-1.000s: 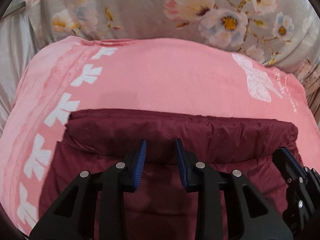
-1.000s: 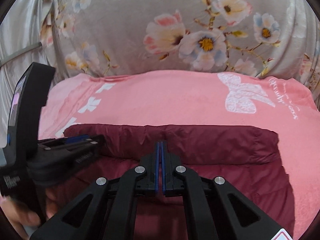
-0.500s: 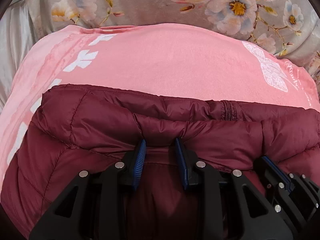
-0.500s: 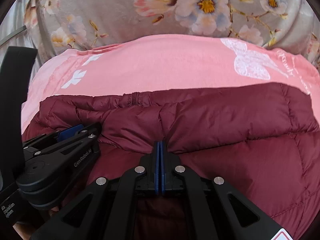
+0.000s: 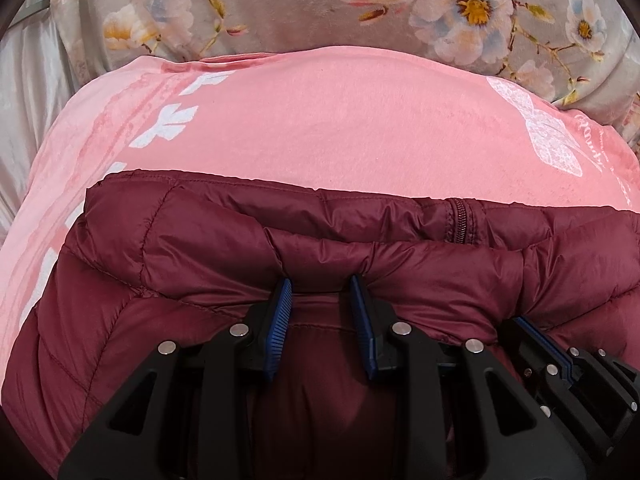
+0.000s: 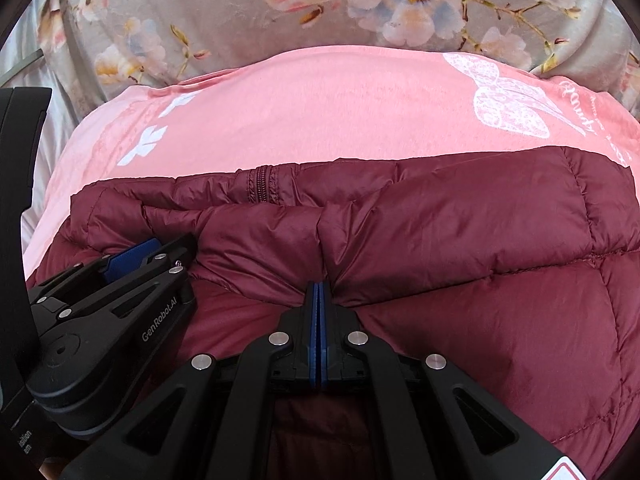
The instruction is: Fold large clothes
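A maroon quilted puffer jacket (image 5: 420, 256) lies on a pink blanket (image 5: 340, 120). Its near part is folded over, and the zipper end (image 5: 456, 224) shows at the far edge. My left gripper (image 5: 320, 282) has its blue pads partly apart, pinching a thick puffy fold of the jacket. The right gripper (image 6: 319, 286) is shut, with a thin crease of the jacket (image 6: 460, 232) gathered at its tips. In the right wrist view the left gripper (image 6: 148, 256) sits close at the left, at the same folded edge.
The pink blanket (image 6: 320, 112) has white bow prints and spreads beyond the jacket on the far side. Behind it lies a grey floral cover (image 5: 280, 8). Pale silvery fabric (image 5: 24, 92) shows at the far left.
Both grippers sank with the jacket's edge in them. The quilted fold now lies low over the jacket, filling more of both views, with its zipper end in sight.
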Action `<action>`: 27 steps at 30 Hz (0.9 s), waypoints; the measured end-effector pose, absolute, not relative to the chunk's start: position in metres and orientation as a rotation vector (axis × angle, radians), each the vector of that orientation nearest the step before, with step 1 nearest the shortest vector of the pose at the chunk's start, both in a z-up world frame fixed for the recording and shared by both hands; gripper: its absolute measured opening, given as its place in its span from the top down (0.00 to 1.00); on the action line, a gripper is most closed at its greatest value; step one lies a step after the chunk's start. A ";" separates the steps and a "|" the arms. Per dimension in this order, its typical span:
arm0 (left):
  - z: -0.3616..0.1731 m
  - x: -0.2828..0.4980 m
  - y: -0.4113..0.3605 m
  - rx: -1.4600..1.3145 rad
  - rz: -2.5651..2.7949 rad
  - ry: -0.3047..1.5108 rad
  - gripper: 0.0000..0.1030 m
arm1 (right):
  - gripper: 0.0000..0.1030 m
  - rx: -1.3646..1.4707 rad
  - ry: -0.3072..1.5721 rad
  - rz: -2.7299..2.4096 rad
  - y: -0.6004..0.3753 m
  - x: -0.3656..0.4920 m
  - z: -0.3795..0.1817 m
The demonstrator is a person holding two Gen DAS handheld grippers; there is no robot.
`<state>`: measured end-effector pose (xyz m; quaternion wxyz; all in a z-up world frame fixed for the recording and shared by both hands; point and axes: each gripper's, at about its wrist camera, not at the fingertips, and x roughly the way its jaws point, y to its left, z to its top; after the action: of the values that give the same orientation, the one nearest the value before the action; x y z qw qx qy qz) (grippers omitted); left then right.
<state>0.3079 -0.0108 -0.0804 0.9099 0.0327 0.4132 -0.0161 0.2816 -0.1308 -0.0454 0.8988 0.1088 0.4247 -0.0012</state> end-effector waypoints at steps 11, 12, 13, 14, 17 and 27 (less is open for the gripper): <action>-0.079 0.308 -0.010 0.071 -0.027 0.849 0.71 | 1.00 0.252 0.871 0.011 -0.134 0.281 -0.045; -0.076 0.305 -0.005 0.045 -0.042 0.852 0.71 | 1.00 0.257 0.863 0.014 -0.135 0.276 -0.042; -0.071 0.299 0.001 0.026 -0.053 0.859 0.69 | 0.94 0.260 0.856 0.015 -0.136 0.268 -0.037; -0.067 0.292 0.006 0.017 -0.058 0.860 0.69 | 0.91 0.262 0.828 0.036 -0.132 0.249 -0.026; -0.048 0.251 0.028 0.023 -0.032 0.825 0.66 | 0.91 0.202 0.786 0.084 -0.111 0.208 -0.012; -0.070 0.211 0.067 0.008 0.043 0.849 0.64 | 0.93 0.223 0.842 0.078 -0.090 0.182 -0.041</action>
<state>0.2113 0.0665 -0.0697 0.9110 0.0038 0.4118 0.0208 0.1823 -0.0898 -0.0405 0.9059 0.1078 0.4079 0.0378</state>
